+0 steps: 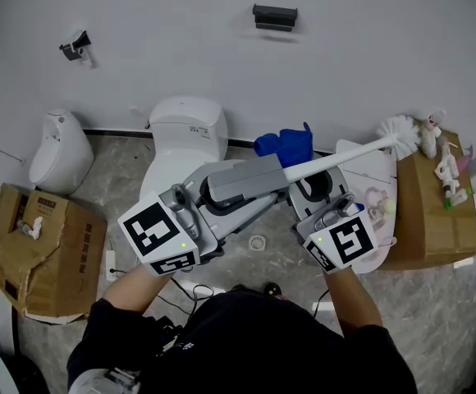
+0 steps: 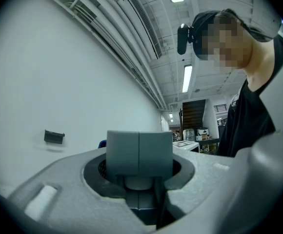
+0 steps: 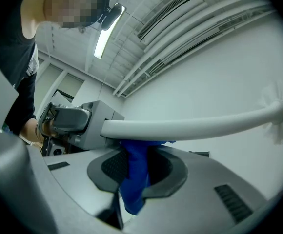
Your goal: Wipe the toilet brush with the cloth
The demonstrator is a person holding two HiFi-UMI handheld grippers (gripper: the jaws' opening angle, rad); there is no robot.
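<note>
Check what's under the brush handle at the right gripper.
A blue cloth, pinched in the right gripper, rises to the underside of the brush handle. The handle covers where they meet, so any wrap is unseen.

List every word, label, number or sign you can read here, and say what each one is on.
No text can be read in any view.
Label on the toilet cistern: print too small to read.
Square markers: black-and-white patterns, no letters or numbers.
Cardboard boxes: no legible print.
</note>
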